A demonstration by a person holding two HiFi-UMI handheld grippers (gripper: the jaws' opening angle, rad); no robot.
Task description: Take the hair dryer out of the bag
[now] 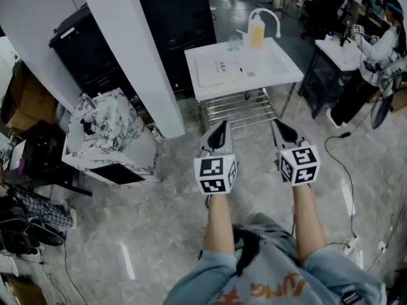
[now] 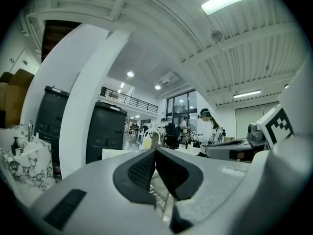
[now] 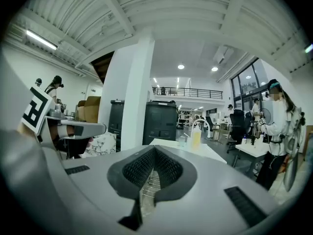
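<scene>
A white bag with a dark marbled print (image 1: 108,132) stands open-topped on a low dark stand at the left, beside a white pillar. It also shows in the left gripper view as the bag (image 2: 23,164) at the left edge, and in the right gripper view as the bag (image 3: 100,144). No hair dryer shows in any view. My left gripper (image 1: 220,127) and right gripper (image 1: 277,124) are held side by side over the floor, well right of the bag and pointing at a white table. The left gripper (image 2: 155,151) and right gripper (image 3: 154,149) are both shut and hold nothing.
A white table (image 1: 213,81) with a wire shelf below stands ahead, bearing a yellow bottle (image 1: 256,32) and a curved tap. The white pillar (image 1: 137,49) and black cabinets (image 1: 175,18) stand at left. A person (image 1: 375,53) works at right. Cables (image 1: 346,164) lie on the floor.
</scene>
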